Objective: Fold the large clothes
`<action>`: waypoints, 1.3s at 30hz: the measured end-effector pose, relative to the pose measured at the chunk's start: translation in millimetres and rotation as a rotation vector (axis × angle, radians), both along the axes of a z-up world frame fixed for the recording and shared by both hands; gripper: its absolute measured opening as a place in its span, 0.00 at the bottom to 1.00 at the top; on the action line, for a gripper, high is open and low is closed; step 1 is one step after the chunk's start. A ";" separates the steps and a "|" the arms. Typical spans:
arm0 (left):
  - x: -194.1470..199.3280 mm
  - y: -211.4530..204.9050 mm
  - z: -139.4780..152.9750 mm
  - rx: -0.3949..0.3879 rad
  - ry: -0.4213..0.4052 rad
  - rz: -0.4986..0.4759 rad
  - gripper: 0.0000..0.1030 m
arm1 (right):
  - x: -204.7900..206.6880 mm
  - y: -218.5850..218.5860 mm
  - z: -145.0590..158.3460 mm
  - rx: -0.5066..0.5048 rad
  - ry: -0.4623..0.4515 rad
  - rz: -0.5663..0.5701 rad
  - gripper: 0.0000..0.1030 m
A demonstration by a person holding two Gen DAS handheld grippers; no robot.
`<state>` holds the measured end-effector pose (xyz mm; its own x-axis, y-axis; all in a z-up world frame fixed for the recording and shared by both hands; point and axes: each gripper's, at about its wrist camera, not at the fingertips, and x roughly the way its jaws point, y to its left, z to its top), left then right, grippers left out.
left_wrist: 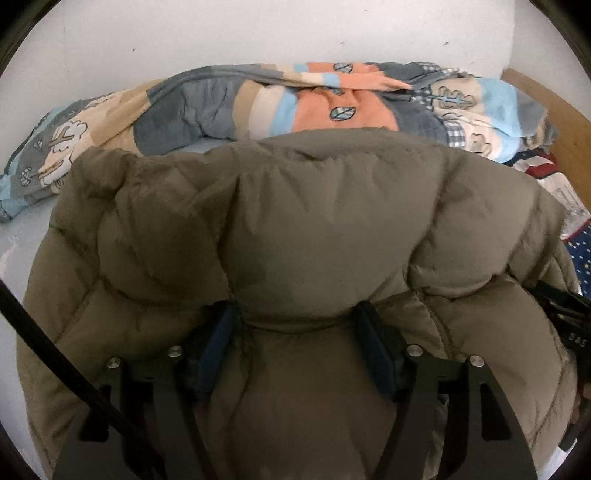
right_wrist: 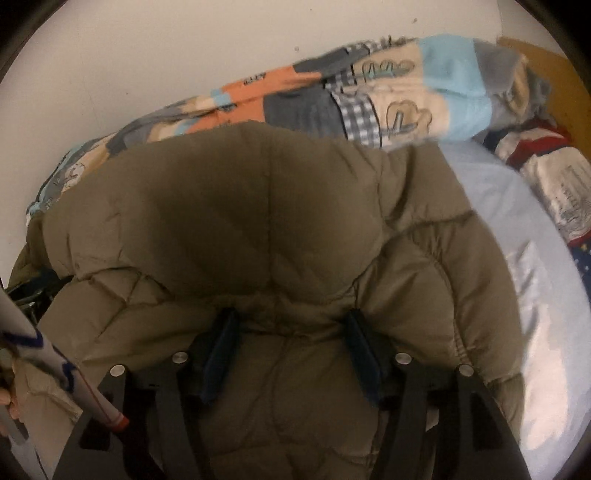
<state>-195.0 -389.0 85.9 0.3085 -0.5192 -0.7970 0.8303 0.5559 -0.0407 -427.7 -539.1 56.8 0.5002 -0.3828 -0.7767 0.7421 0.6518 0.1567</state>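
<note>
Jacket: an olive-brown quilted puffer jacket (left_wrist: 295, 229) fills the lower part of both wrist views, bunched in thick rolls over a pale blue bed sheet (right_wrist: 517, 229).

Left tongs: the left tongs (left_wrist: 297, 321) point forward along the jacket; a fat fold of padding is squeezed between the two blue-padded fingers (left_wrist: 218, 343), which stand only as far apart as the bulge allows (a firm grip, not a loose touch).

Right tongs: the right tongs (right_wrist: 291, 326) sit in much the same pose, level and pointing toward the wall, both fingers pressed into a ridge of the same jacket (right_wrist: 266, 206) with fabric puffing up over them.

Tongs, relative: in the left view a black part of the other tool (left_wrist: 565, 310) shows at the right edge, just beside the jacket's side.

Behind the jacket: a rumpled patchwork blanket in orange, sky blue, grey and cream with cartoon trees (left_wrist: 295, 99) lies along a plain off-white wall (left_wrist: 258, 33); the jacket's far edge overlaps its lower part.

Right side of bed: a heap of red, white and navy star-print textiles (right_wrist: 554, 177) rests near a tan wooden headboard (left_wrist: 557, 122).

Lower left, right view: a white pole with blue markings and an orange band (right_wrist: 66, 373), touched by fingertips at the frame edge.
</note>
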 end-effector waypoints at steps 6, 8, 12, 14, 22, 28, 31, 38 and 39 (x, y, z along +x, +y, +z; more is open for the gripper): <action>-14.3 9.5 18.8 0.053 -0.018 0.044 0.67 | 8.2 -3.8 4.7 0.032 0.081 -0.039 0.62; -33.9 44.7 42.9 -0.034 -0.011 0.034 0.67 | -4.0 8.5 22.2 0.035 0.059 -0.068 0.62; -69.3 103.4 65.4 -0.077 -0.040 0.060 0.67 | -45.2 54.6 65.9 0.038 -0.103 -0.062 0.62; -86.8 137.5 67.4 -0.087 -0.002 0.096 0.67 | -60.3 76.4 78.7 0.054 -0.142 -0.080 0.62; -126.6 192.0 71.7 -0.067 -0.022 0.175 0.70 | -100.4 172.2 88.2 0.111 -0.205 -0.128 0.21; -112.3 192.2 65.4 -0.098 -0.097 0.212 0.70 | -77.8 193.4 93.2 -0.004 -0.169 -0.082 0.19; -97.4 183.3 58.1 -0.094 -0.121 0.236 0.70 | -69.7 188.1 85.6 -0.018 -0.181 -0.076 0.19; -76.7 160.7 28.0 -0.005 -0.111 0.240 0.70 | -46.3 155.7 64.0 -0.007 -0.170 -0.102 0.20; -76.1 159.0 26.5 0.000 -0.115 0.239 0.71 | -41.7 151.5 58.9 0.001 -0.157 -0.101 0.19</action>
<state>-271.2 -230.1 112.4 0.5106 -0.4209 -0.7498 0.6748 0.7366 0.0460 -469.4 -387.6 115.7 0.5745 -0.4370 -0.6921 0.7702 0.5748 0.2764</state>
